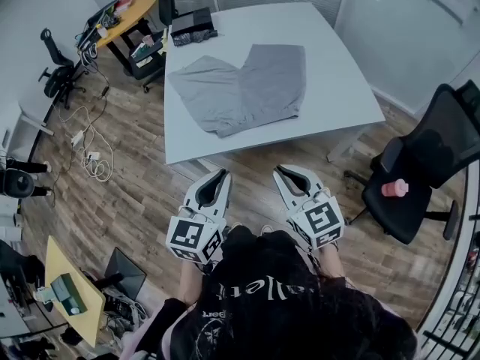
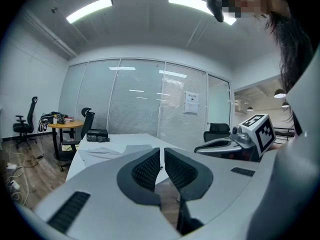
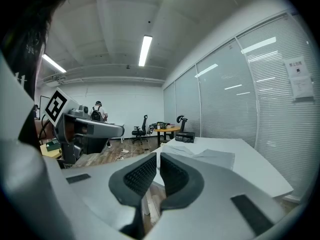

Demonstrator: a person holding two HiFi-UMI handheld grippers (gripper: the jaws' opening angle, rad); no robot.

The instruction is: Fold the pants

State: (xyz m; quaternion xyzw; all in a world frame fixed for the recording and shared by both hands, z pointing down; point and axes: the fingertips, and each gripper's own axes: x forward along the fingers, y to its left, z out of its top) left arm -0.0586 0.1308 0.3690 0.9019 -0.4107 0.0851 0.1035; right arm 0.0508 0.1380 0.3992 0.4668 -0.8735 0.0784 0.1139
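Grey pants (image 1: 241, 88) lie spread flat on the white table (image 1: 330, 73), legs pointing toward me. Both grippers hover over the wooden floor, short of the table's near edge and apart from the cloth. My left gripper (image 1: 220, 175) is shut with nothing between its pads; in its own view the jaws (image 2: 161, 156) meet in front of the pants (image 2: 112, 151). My right gripper (image 1: 282, 172) is also shut and empty, and its view shows the jaws (image 3: 157, 160) aimed at the pants (image 3: 212, 156) across the table corner.
A black box (image 1: 193, 27) sits at the table's far left corner. A black office chair (image 1: 420, 178) with a pink object (image 1: 395, 188) stands at the right. A round yellow table (image 1: 127, 13), more chairs (image 1: 56, 70) and floor cables (image 1: 90, 148) are at the left.
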